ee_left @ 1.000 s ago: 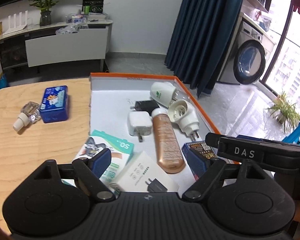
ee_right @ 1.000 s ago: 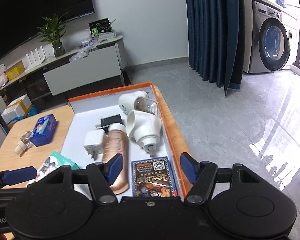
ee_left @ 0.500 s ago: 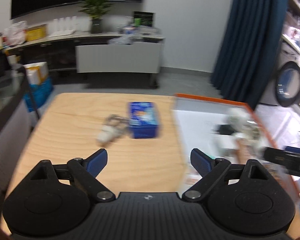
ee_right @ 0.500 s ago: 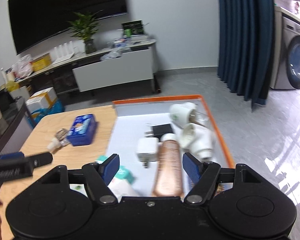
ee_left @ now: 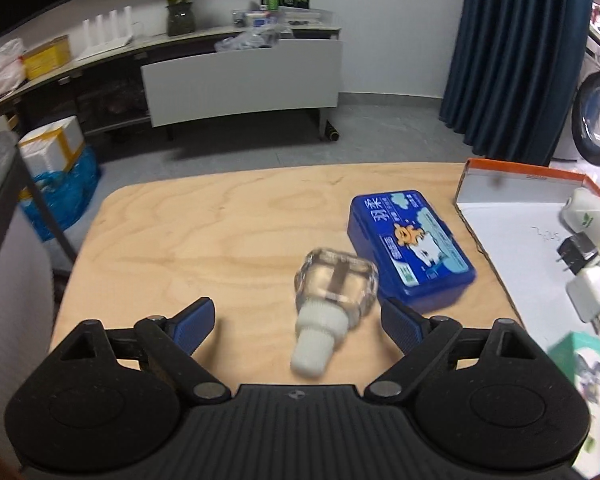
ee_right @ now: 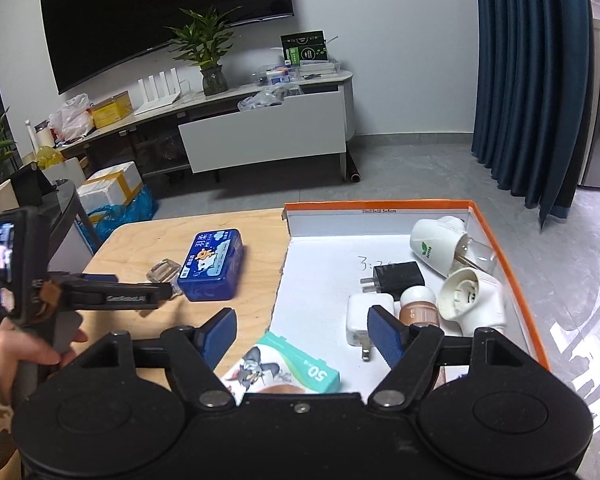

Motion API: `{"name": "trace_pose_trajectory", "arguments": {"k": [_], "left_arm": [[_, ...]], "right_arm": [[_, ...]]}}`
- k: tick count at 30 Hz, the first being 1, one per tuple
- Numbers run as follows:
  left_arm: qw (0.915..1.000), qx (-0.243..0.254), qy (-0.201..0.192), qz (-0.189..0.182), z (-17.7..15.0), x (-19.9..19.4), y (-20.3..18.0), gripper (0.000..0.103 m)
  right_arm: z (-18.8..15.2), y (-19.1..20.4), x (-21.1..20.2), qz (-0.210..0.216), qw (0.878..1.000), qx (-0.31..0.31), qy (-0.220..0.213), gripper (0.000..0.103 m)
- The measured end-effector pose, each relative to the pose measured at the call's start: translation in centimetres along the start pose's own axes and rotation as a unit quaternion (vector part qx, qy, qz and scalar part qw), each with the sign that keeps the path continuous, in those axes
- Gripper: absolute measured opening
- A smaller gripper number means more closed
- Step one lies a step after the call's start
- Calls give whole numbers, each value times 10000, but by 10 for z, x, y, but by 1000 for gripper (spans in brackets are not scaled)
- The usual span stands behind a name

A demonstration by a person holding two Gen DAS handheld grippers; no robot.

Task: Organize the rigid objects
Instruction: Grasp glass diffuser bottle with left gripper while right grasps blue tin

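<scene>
Left gripper (ee_left: 296, 322) stands wide, nothing pressed between the pads; the small clear glass bottle with a white ribbed screw cap (ee_left: 332, 300) lies on its side on the pale plywood table (ee_left: 204, 248), cap toward the camera, sitting in the gap nearer the right-hand finger. Judgement: the wide stance is there to straddle the bottle's square body, so this reads as an approach to a pick, grasp not yet made. Just beyond the bottle, close to or touching it (blur prevents telling), lies the blue plastic lidded case with a cartoon label (ee_left: 410, 246), also outside the box. The shallow white cardboard box with an orange rim (ee_right: 512, 264) sits at the table's right end and holds the sorted items: white plug-in diffusers (ee_right: 440, 242), black wall charger (ee_right: 396, 276), white wall charger (ee_right: 366, 318), tan bottle with a white cap (ee_right: 418, 306). Right gripper (ee_right: 302, 332) hovers above the box's near-left edge, jaws opening, empty; below it lies a teal-and-white carton printed "50" (ee_right: 292, 368). Judgement: bottle and blue case are the two items remaining to box.
</scene>
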State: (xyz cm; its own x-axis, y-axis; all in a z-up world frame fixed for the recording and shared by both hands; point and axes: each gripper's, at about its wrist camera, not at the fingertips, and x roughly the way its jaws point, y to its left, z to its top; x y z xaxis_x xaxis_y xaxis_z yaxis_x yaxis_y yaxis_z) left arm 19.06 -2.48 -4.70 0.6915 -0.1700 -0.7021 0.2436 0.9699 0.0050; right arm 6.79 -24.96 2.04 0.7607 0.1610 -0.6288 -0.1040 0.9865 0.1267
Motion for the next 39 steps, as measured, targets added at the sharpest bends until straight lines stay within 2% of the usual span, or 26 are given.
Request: {"name": "trace_pose_trajectory", "arguments": {"k": [4, 5, 8, 11, 17, 19, 22, 26, 27, 30, 37, 38, 39], "left_arm": [[9999, 132, 30, -85, 0, 18, 1, 88], [9998, 187, -59, -63, -1, 18, 0, 82], [9992, 277, -225, -175, -2, 13, -1, 52], [9995, 160, -231, -173, -5, 8, 5, 52], [9992, -185, -309, 185, -11, -16, 26, 52], [9985, -319, -364, 259, -11, -27, 32, 52], [9973, -492, -450, 322, -12, -41, 38, 52], [9958, -719, -489, 294, -15, -50, 40, 52], [9957, -734, -487, 301, -15, -51, 38, 52], [9954, -775, -483, 282, -19, -60, 32, 52], [9948, -811, -602, 126, -26, -93, 7, 49], [9948, -790, -637, 68, -27, -98, 2, 46], [9950, -732, -683, 44, -27, -102, -5, 32]], "right_arm": [[6, 1, 14, 59, 9999, 98, 28, 86], [8, 2, 18, 78, 9999, 111, 45, 86], [14, 8, 32, 167, 9998, 111, 93, 86], [21, 22, 49, 347, 9992, 18, 197, 86], [42, 61, 105, 817, 9947, -101, 609, 90], [46, 77, 130, 780, 9932, -193, 848, 90], [52, 95, 160, 655, 9929, -241, 964, 91], [51, 105, 197, 499, 9878, -58, 1475, 93], [51, 108, 196, 460, 9898, -145, 1340, 74], [51, 105, 182, 473, 9923, -95, 1140, 73], [42, 84, 94, 543, 9974, -116, 452, 73], [38, 79, 80, 548, 9978, -82, 372, 73], [35, 74, 68, 563, 9979, -45, 318, 73]]}}
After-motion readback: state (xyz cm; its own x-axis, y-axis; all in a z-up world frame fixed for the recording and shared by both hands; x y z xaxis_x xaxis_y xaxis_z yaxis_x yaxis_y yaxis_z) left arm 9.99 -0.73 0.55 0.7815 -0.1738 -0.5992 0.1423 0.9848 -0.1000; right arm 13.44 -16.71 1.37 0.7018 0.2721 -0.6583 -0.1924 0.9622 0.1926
